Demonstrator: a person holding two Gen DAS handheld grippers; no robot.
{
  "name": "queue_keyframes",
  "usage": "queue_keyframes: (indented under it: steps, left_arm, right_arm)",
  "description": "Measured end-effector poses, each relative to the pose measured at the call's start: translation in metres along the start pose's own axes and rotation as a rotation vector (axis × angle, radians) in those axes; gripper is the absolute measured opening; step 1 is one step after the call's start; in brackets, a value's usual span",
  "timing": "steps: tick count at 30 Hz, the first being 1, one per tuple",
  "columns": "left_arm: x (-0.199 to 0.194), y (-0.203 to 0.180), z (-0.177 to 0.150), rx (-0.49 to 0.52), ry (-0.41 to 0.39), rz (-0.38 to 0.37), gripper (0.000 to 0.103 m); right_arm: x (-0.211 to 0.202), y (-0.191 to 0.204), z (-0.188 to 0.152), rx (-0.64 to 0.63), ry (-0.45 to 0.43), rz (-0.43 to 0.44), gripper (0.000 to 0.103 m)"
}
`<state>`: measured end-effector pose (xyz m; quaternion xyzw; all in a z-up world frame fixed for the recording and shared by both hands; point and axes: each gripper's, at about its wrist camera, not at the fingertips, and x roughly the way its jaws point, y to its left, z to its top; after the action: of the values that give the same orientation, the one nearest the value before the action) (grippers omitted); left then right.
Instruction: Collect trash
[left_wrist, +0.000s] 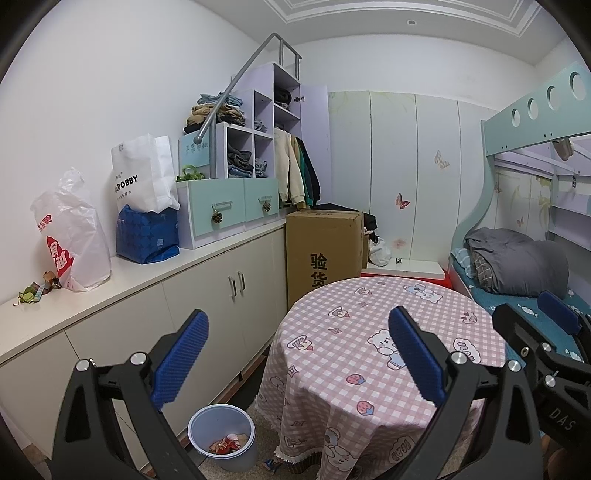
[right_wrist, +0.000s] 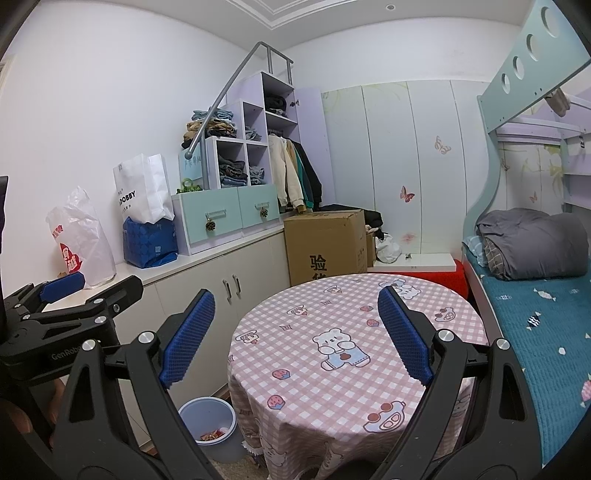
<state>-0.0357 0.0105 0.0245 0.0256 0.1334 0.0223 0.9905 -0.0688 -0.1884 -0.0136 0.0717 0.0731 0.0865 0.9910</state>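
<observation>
Left wrist view: left gripper (left_wrist: 299, 360) jaws spread wide, nothing held, above round table in pink checked cloth (left_wrist: 369, 332). Right gripper (right_wrist: 295, 338) likewise released. Grey-blue plastic bin (left_wrist: 222, 435) on floor left of table, crumpled wrappers (left_wrist: 227, 443) inside

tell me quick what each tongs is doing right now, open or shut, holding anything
Left tongs: open, holding nothing.
Right tongs: open, holding nothing.
</observation>
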Motion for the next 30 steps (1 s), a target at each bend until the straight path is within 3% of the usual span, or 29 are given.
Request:
queue_keyframes:
  steps: [30]
  left_arm:
    - [0.012, 0.002, -0.005, 0.011, 0.028, -0.005, 0.096]
  right_arm:
    - [0.013, -0.013, -0.006, 0.009, 0.031, -0.011, 0.089]
